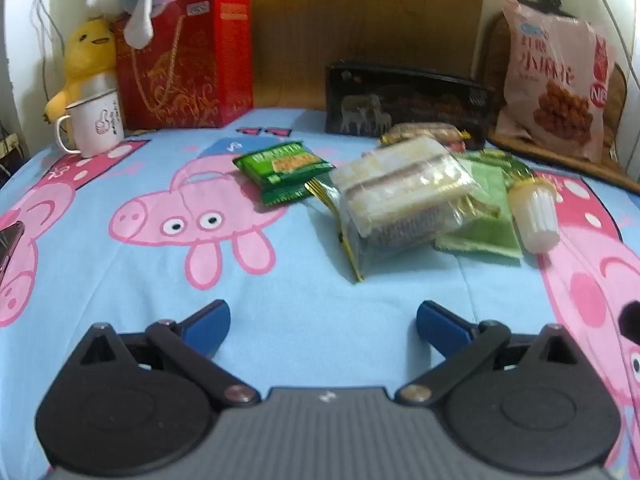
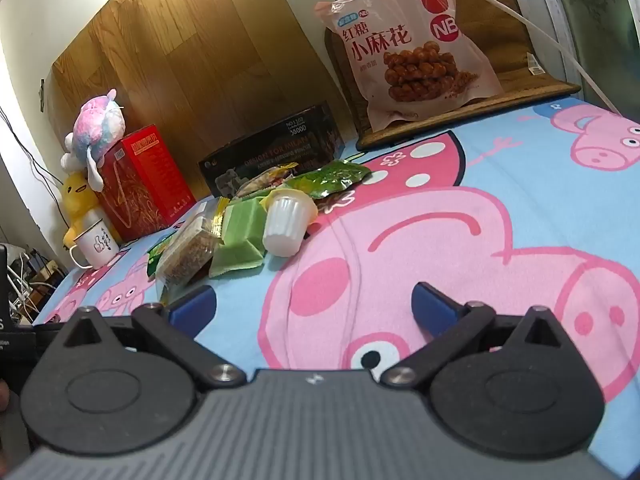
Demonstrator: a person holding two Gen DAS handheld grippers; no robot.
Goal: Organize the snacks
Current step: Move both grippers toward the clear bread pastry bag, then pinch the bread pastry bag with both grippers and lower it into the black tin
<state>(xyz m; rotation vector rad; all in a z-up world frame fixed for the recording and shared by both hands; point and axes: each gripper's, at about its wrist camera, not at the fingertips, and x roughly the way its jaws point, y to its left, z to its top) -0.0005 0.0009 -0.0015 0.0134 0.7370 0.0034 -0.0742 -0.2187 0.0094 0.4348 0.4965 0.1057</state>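
Both the left gripper [image 1: 323, 326] and right gripper [image 2: 314, 306] hover with jaws spread wide, empty, over the cartoon-pig bedsheet [image 1: 120, 280]. The snack pile [image 1: 404, 196] lies ahead, near a black box [image 1: 400, 100].

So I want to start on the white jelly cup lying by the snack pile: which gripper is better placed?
Probably the right gripper: open, empty, the jelly cup nearly straight ahead. From the left gripper it lies far right, beyond the pile.

Matt blue cartoon-print cloth sheet [image 1: 120, 280], glossy clear plastic cake wrapper [image 1: 400, 196], smooth white enamel mug [image 1: 98, 124], brown wood-grain panel [image 2: 180, 52]
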